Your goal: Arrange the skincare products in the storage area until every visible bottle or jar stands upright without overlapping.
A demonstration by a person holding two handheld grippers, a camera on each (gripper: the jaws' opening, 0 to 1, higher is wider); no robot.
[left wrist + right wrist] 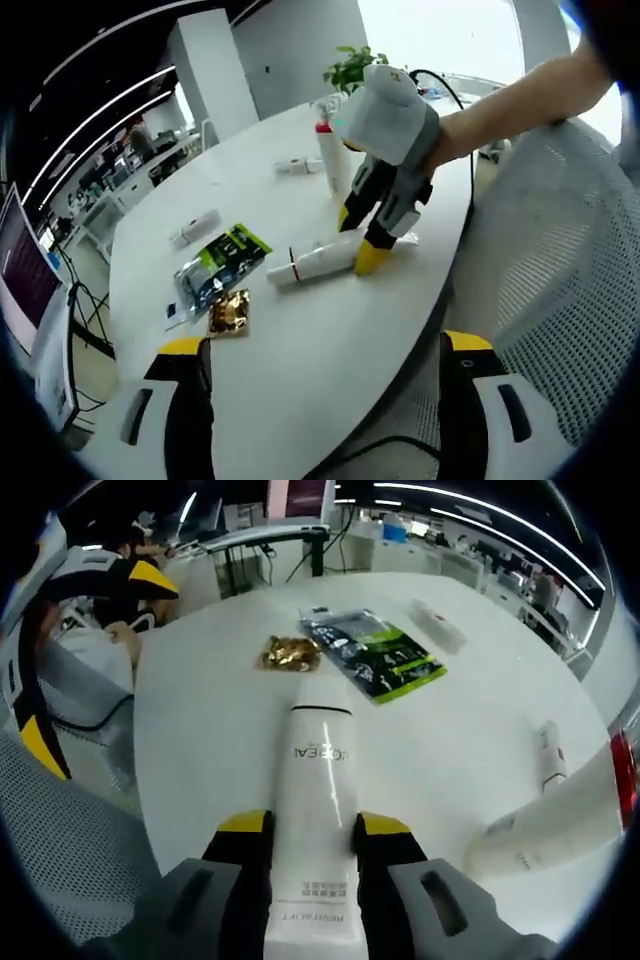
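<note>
Right claw (311,842) pinches a white L'Oreal tube (315,810), yellow-tipped jaws one on each side of its body near the crimped end; the tube lies flat on the white bench (200,720) and runs straight ahead from the claw, cap end farthest. Just past the cap: gold foil sachet (288,653) a bit left, green-black sachet pack (385,655) a bit right. Right of the claw, a big white bottle (560,825) close by; beyond it a small white tube (550,755) lying flat. Far ahead, another flat white tube (440,625).

Left claw (325,370) is spread wide, nothing between the jaws, hanging over the near bench edge (330,400). Ahead-left: the gold sachet (229,312), then the green pack (215,265). Straight ahead the right claw (362,240) sits on the lying tube (315,260). Behind it an upright white bottle with red cap (330,155).
</note>
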